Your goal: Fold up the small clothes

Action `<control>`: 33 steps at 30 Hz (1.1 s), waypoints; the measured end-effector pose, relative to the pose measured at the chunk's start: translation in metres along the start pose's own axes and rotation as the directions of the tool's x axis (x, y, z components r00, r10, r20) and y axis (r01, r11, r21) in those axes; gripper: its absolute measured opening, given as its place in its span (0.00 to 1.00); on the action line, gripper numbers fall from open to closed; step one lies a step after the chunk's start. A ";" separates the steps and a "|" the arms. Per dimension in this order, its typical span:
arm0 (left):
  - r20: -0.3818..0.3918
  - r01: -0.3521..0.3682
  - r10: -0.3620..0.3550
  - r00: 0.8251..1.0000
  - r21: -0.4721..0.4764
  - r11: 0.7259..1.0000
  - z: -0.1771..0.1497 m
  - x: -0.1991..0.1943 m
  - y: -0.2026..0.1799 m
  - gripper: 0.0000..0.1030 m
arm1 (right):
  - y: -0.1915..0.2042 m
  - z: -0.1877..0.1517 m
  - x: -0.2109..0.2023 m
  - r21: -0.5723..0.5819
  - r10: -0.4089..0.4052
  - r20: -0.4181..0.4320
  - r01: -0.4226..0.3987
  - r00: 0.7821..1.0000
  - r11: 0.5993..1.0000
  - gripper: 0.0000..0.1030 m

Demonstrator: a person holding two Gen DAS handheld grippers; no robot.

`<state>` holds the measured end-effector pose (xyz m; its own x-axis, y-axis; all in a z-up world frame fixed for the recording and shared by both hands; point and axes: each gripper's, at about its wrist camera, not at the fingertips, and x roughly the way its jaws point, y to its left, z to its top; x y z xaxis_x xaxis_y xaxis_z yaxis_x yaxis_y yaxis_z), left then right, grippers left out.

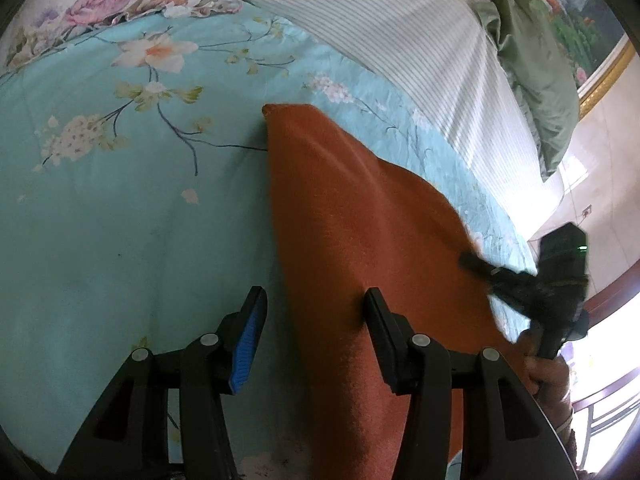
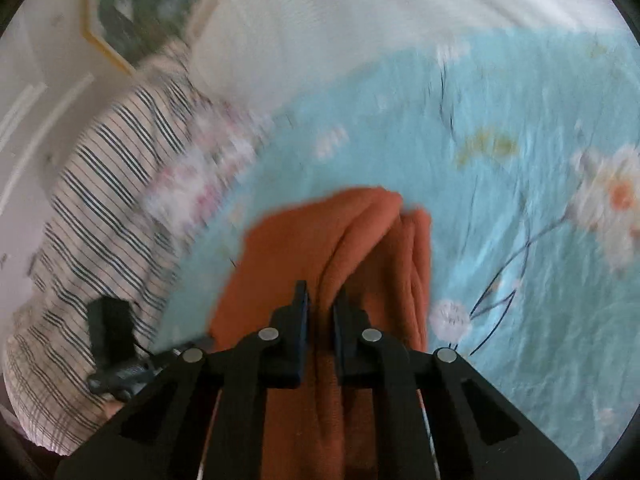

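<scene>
An orange cloth point(image 1: 360, 240) lies on the blue floral bedspread point(image 1: 120, 220), one corner pointing away from me. My left gripper point(image 1: 314, 300) stands open low over the cloth's left edge. Its blue-padded finger point(image 1: 250, 332) is above the bedspread and the other finger point(image 1: 380, 320) is above the cloth; neither pad presses on anything. In the right wrist view the orange cloth point(image 2: 352, 248) is bunched into folds, and my right gripper point(image 2: 320, 300) is shut on a raised fold of it. The left wrist view shows the right gripper point(image 1: 468, 259) at the cloth's right edge.
A white striped sheet point(image 1: 400, 40) and a green pillow point(image 1: 532, 80) lie beyond the bedspread, with a framed picture point(image 1: 580, 20) on the wall behind. A person's striped shirt point(image 2: 100, 200) fills the left of the right wrist view, a black device point(image 2: 112, 340) in front of it.
</scene>
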<state>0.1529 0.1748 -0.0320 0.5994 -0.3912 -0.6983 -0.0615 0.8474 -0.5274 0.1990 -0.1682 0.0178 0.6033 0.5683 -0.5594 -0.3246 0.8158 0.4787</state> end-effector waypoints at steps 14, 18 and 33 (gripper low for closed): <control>-0.094 0.041 -0.043 0.995 -0.024 0.999 0.048 0.057 0.003 0.50 | -0.037 -0.022 0.041 0.019 -0.114 -0.142 0.118 0.983 0.993 0.11; -0.072 0.003 -0.004 0.997 -0.015 1.000 0.096 0.080 0.005 0.24 | -0.039 -0.022 0.043 0.023 -0.109 -0.137 0.113 0.984 0.993 0.11; 0.072 -0.081 0.075 0.995 0.081 0.993 0.092 0.018 -0.015 0.17 | -0.017 -0.011 0.031 -0.057 -0.192 -0.089 0.188 0.977 0.981 0.11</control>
<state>0.2379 0.1882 0.0083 0.6487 -0.2995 -0.6996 -0.0450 0.9026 -0.4282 0.2159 -0.1635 -0.0153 0.5873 0.4083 -0.6989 -0.2470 0.9127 0.3256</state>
